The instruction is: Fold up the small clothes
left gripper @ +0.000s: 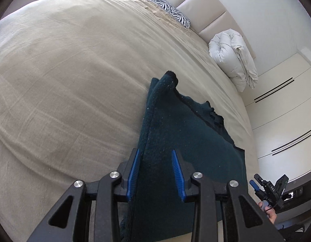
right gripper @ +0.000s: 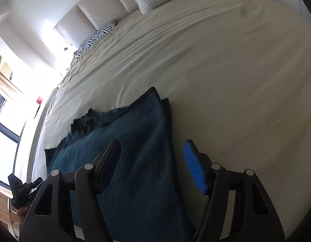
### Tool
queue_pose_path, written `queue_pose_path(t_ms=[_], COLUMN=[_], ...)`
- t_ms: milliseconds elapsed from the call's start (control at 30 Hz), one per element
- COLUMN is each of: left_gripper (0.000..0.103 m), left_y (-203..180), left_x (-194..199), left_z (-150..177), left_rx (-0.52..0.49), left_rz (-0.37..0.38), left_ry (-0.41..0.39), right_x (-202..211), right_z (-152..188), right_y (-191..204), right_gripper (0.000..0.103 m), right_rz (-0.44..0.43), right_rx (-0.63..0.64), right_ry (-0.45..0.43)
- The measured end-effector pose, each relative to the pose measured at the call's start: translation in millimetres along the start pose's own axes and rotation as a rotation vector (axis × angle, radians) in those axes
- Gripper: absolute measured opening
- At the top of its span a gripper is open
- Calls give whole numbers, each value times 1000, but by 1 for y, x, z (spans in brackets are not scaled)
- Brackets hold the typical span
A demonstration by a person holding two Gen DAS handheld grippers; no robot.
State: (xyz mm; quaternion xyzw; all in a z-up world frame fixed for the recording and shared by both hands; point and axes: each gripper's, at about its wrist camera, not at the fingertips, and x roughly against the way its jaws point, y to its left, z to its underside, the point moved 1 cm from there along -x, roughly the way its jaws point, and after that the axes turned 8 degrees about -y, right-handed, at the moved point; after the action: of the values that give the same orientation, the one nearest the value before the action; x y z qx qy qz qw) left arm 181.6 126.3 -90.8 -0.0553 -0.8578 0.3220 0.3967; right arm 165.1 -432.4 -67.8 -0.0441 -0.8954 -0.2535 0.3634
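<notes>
A dark teal knitted garment (left gripper: 187, 139) lies folded on the beige bed sheet (left gripper: 64, 80), its ribbed dark collar (left gripper: 215, 117) toward the far side. In the left wrist view my left gripper (left gripper: 155, 151) hovers over the garment's near left edge, jaws apart, cloth showing between the blue pads (left gripper: 133, 173) without being pinched. In the right wrist view the same garment (right gripper: 135, 141) runs under my right gripper (right gripper: 152, 142), which stands wide open astride its right edge, with neither pad (right gripper: 195, 167) touching it. Each gripper shows small at the other view's bottom corner.
A zebra-print pillow (left gripper: 169, 10) and a rolled white duvet (left gripper: 232, 58) lie against the padded headboard (left gripper: 204, 8). White wardrobe doors (left gripper: 286, 111) stand beyond the bed's right side. A window (right gripper: 6, 125) is on the left in the right wrist view.
</notes>
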Motion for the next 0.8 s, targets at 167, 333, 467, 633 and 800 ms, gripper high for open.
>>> queue_pose_path(t_ms=[167,333,467,633,800], left_gripper=[31,23,17,17,17], left_y=[5,-2,1,-3,-6], left_x=[10,15,20,23,27], left_z=[26,37,39,41,46], left_rx=[-40,-85,-78,-91,-120], left_rz=[-44,-59,-65,-87,-112], left_ry=[2,-3,-13,-28,-43], right_x=[21,31,37,44,46], right_z=[39,69,79,79,81], right_y=[-1,-8,-6,-10,-12], right_gripper=[55,35,34,29,25], right_rz=[52,76,87,92,98], right_rx=[88,138,169,154,153], right_ry=[18,53,56,48,47])
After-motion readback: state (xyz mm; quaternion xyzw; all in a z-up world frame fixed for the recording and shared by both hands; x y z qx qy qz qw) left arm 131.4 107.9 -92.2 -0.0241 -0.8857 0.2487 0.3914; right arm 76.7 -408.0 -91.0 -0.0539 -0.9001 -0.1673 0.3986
